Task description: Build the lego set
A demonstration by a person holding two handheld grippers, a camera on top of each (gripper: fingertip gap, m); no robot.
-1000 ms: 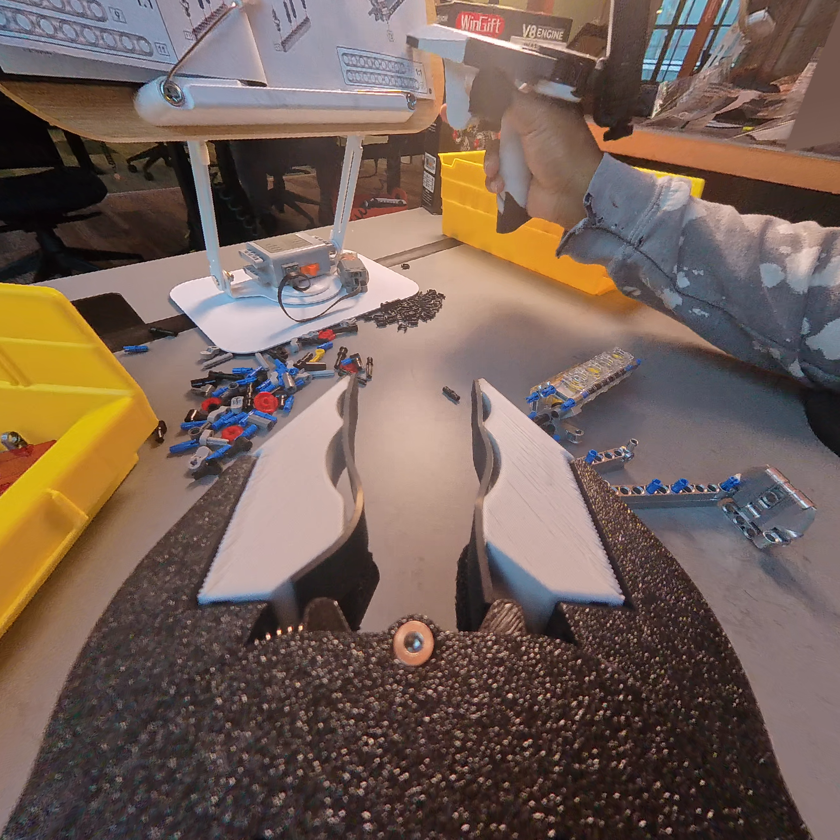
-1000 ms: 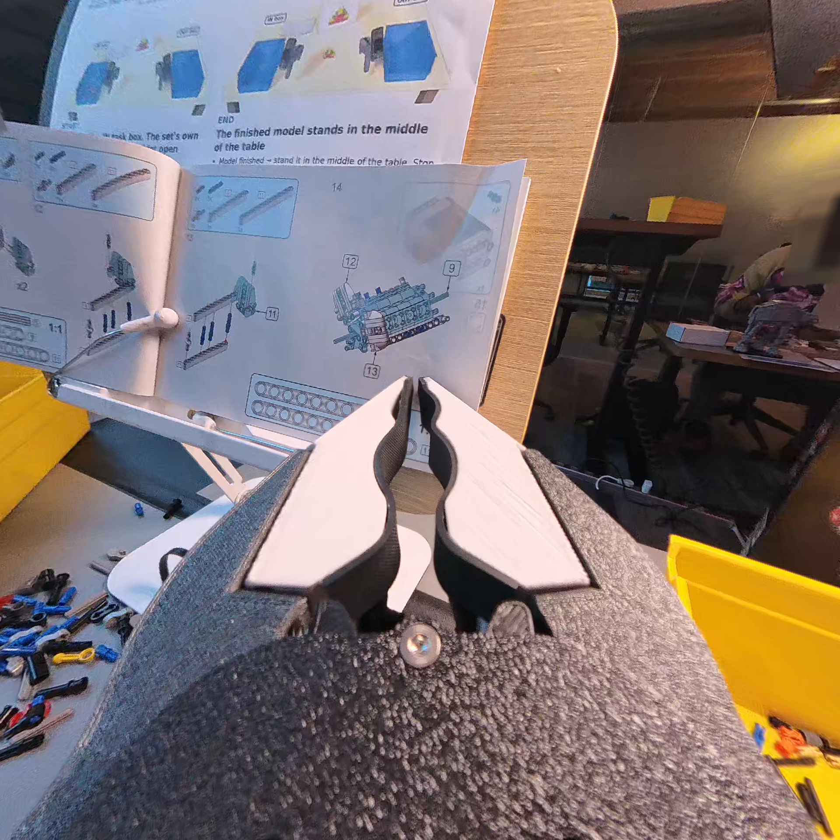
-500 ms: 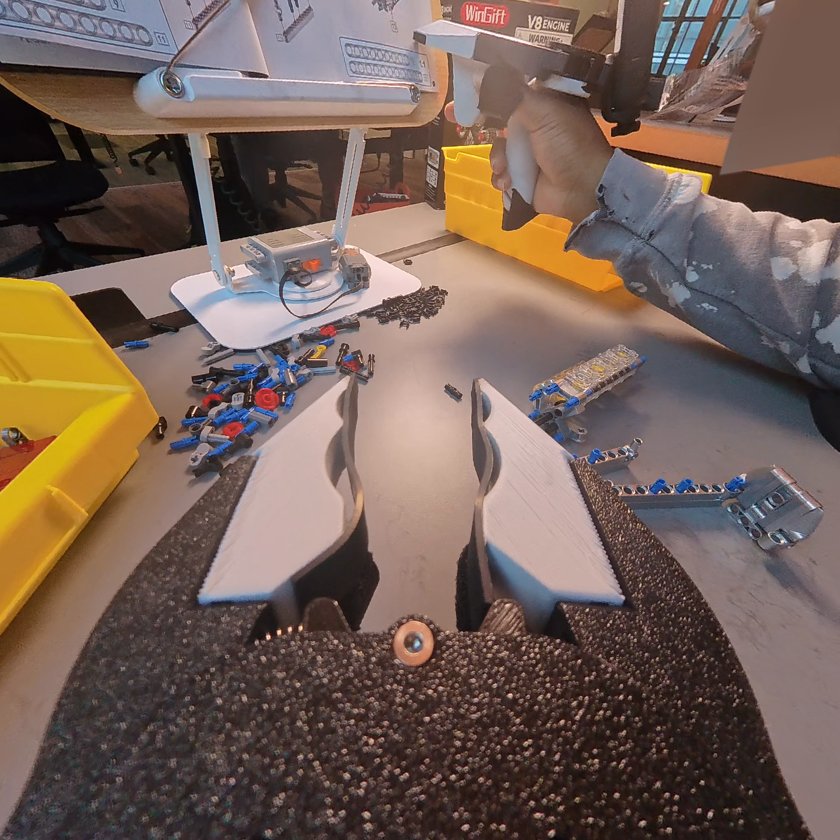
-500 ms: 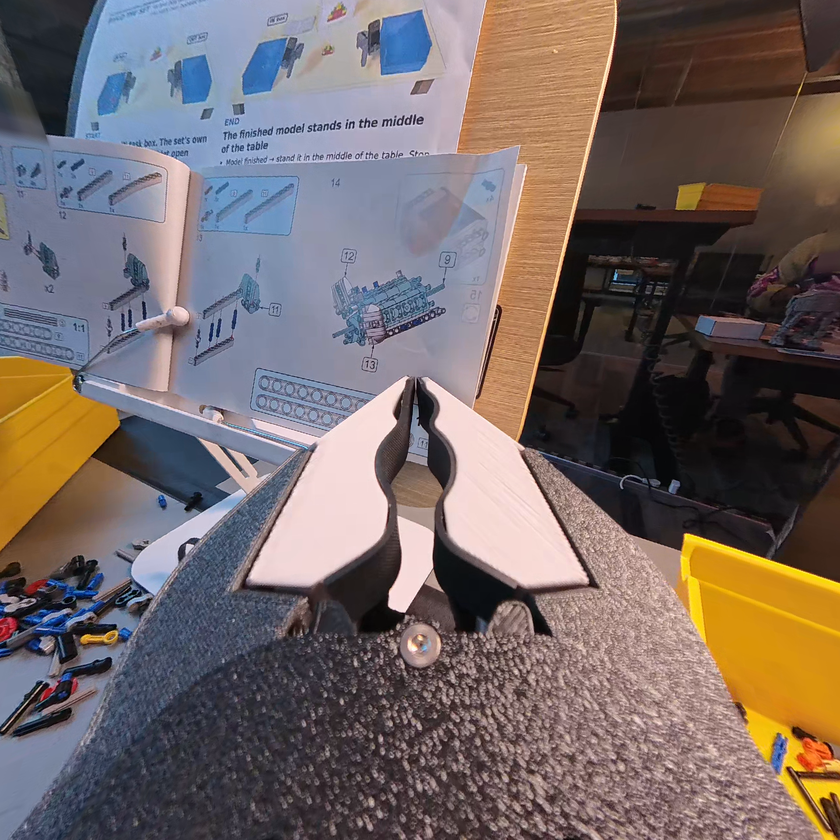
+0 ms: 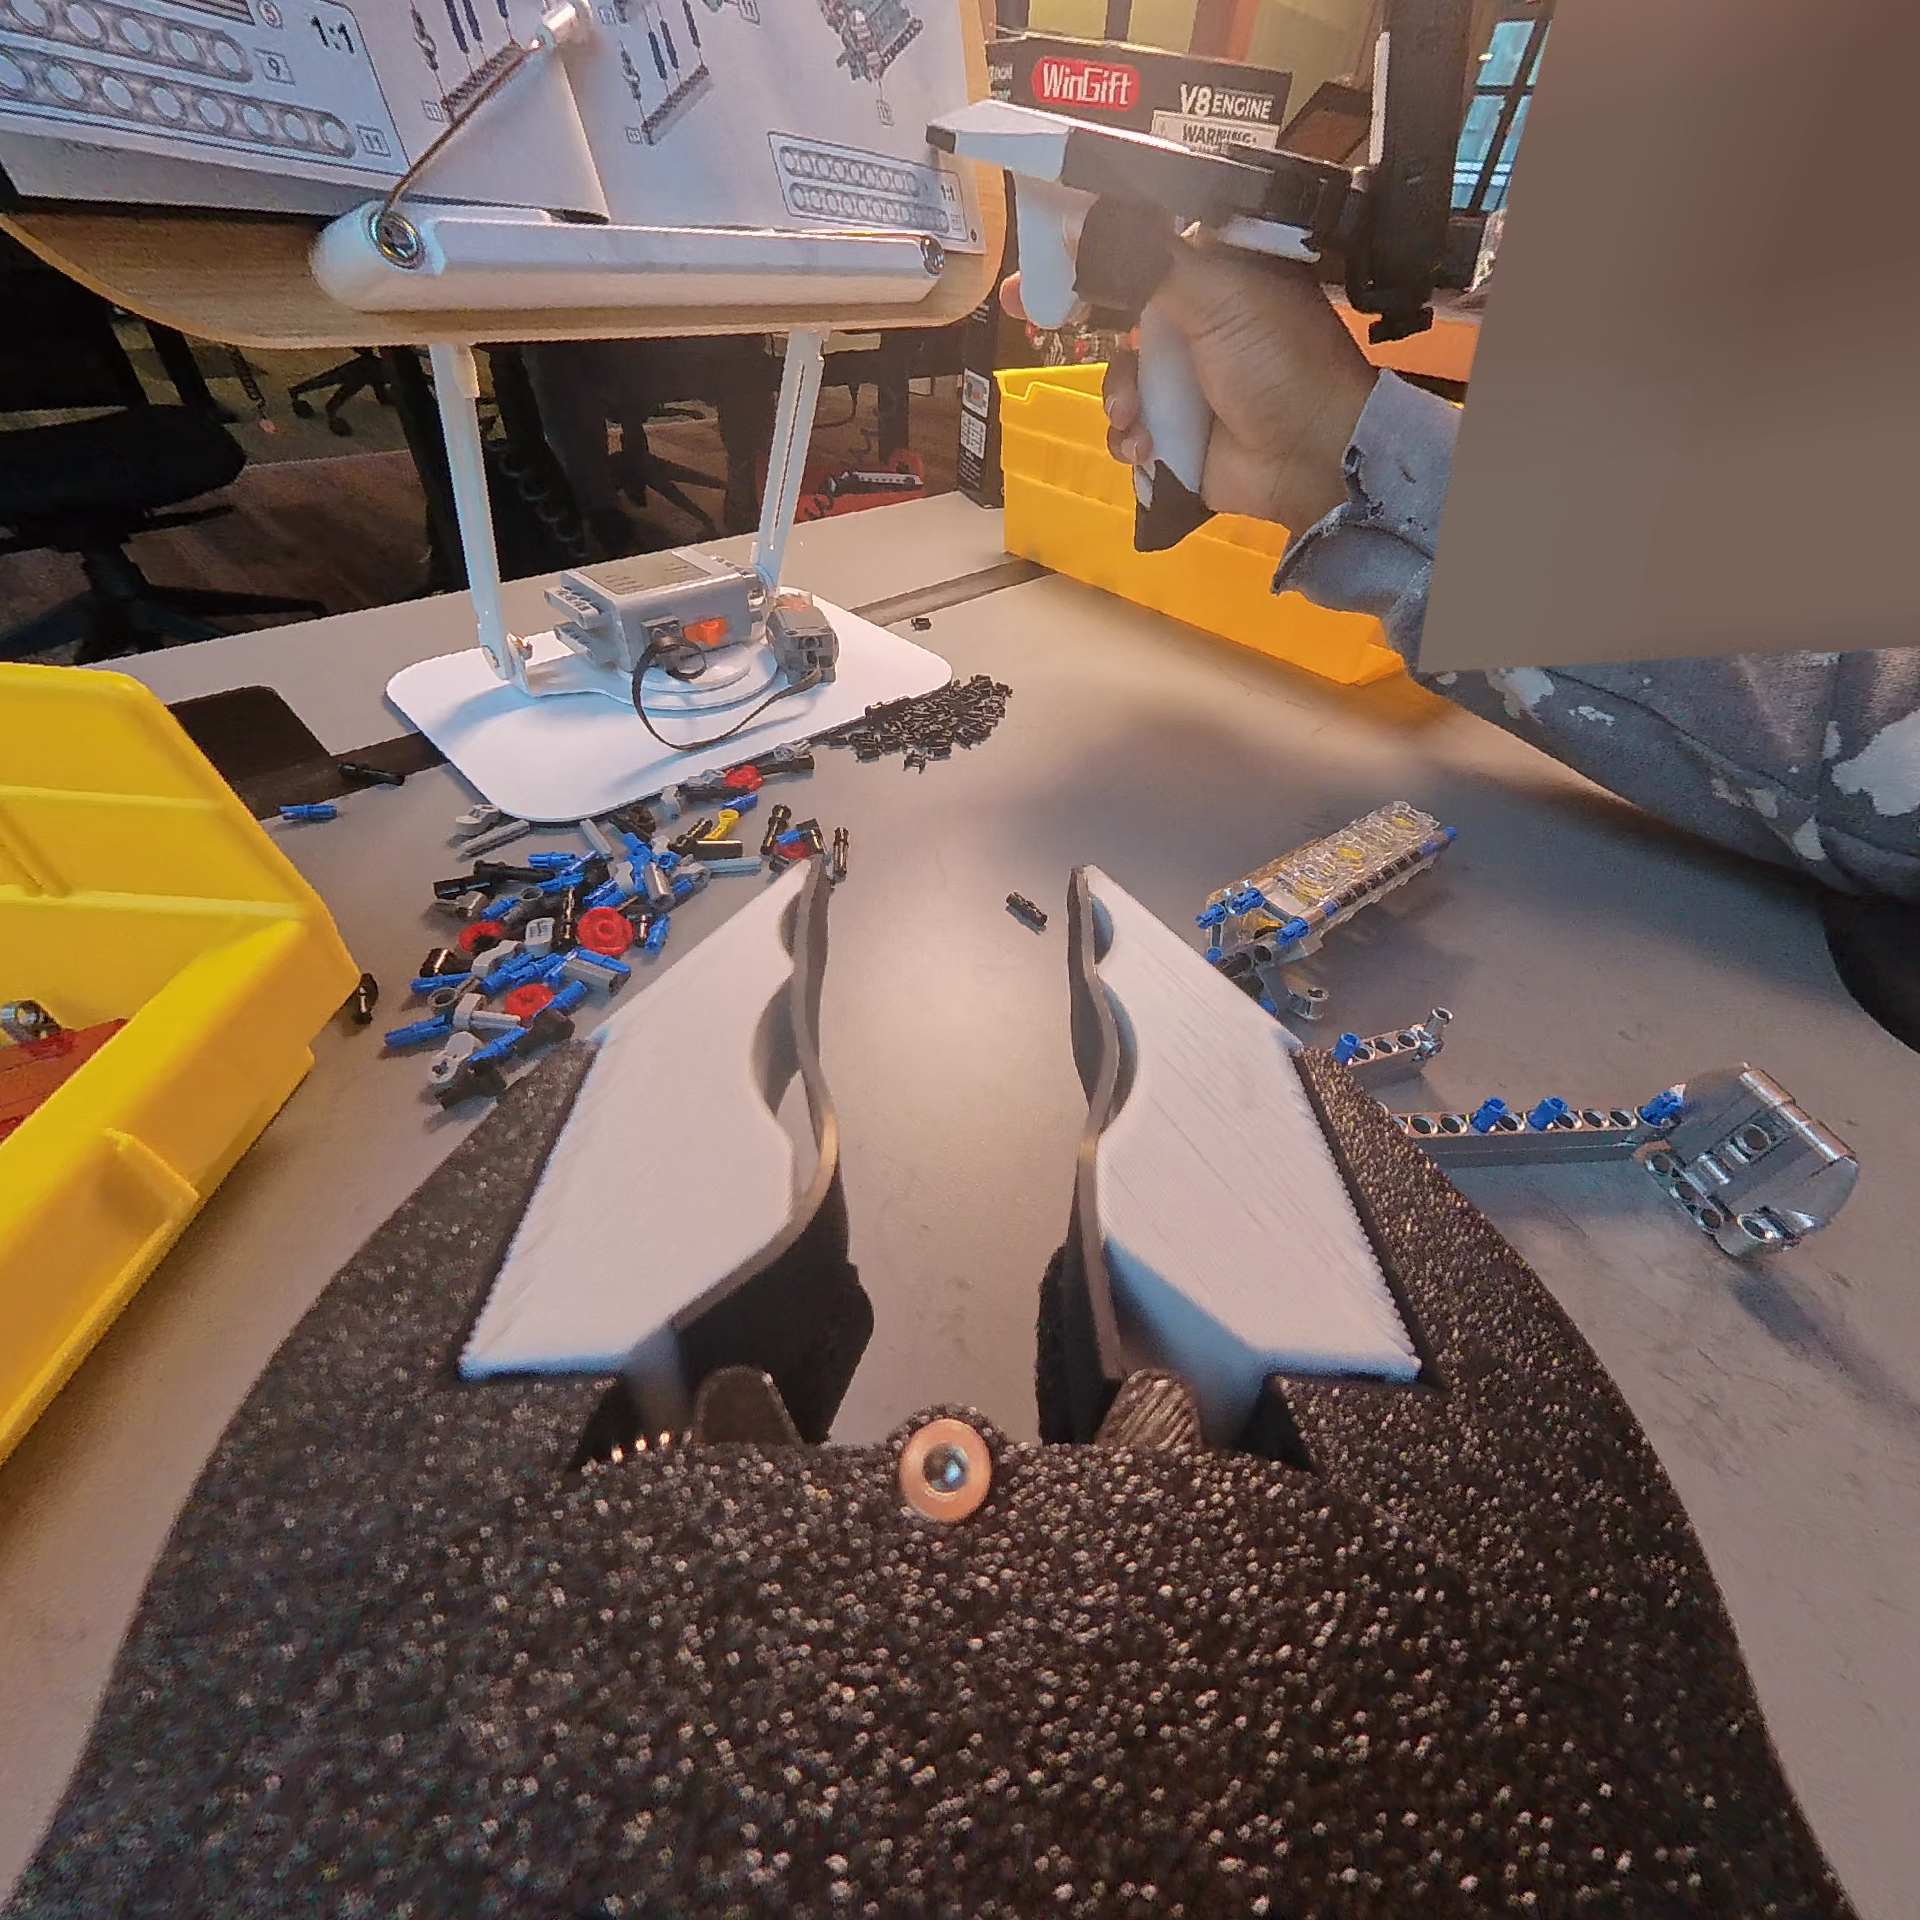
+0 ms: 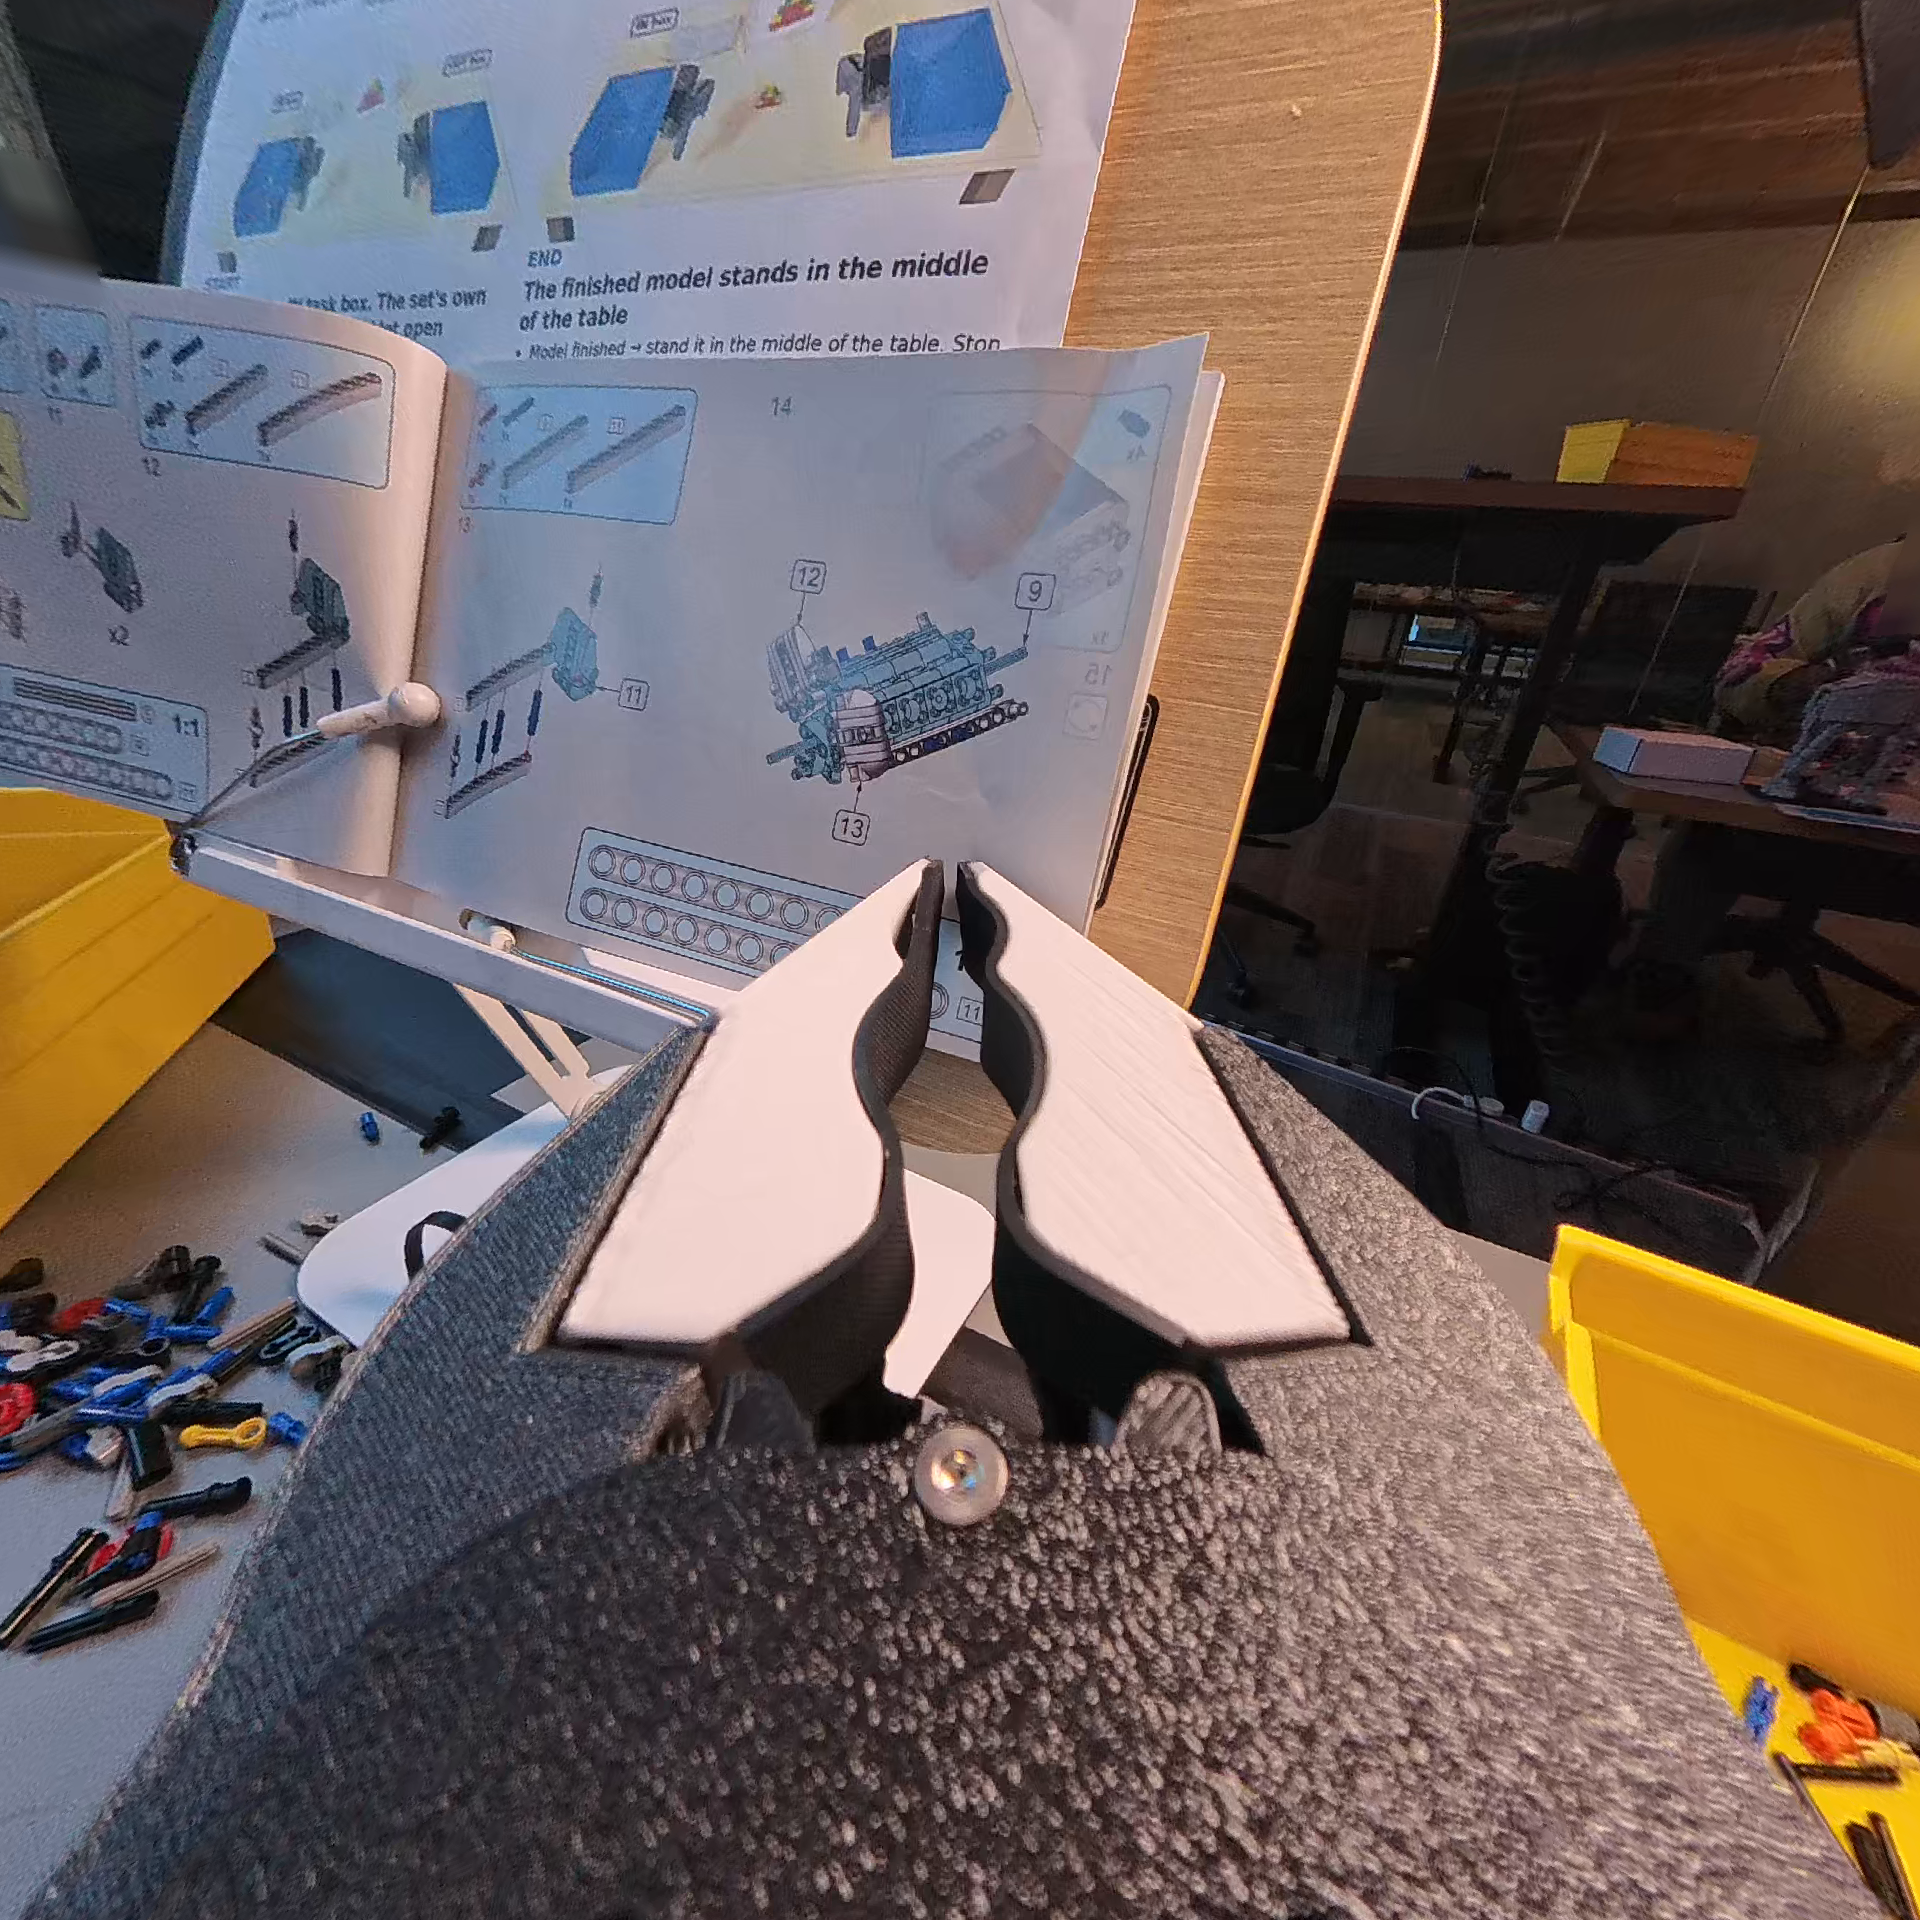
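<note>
Left claw (image 5: pixel 948 894) spread, empty, above the bench (image 5: pixel 1039 790); loose small parts (image 5: pixel 582 925) at ten o'clock. Right claw (image 6: pixel 948 878) pressed together, empty, before the instruction booklet (image 6: pixel 790 623).

Both views are evenly and fairly brightly lit from overhead, while the rooms behind stay dim. Soft shadows are cast on the grey table (image 5: pixel 1039 748) in the left wrist view. Strong wide-angle bending is seen at the frame edges. In the right wrist view, the instruction booklet (image 6: pixel 727 644) is slightly blurred, and a pale sheen is seen on its right page. A flat blurred patch is laid over the left wrist view's upper right.
</note>
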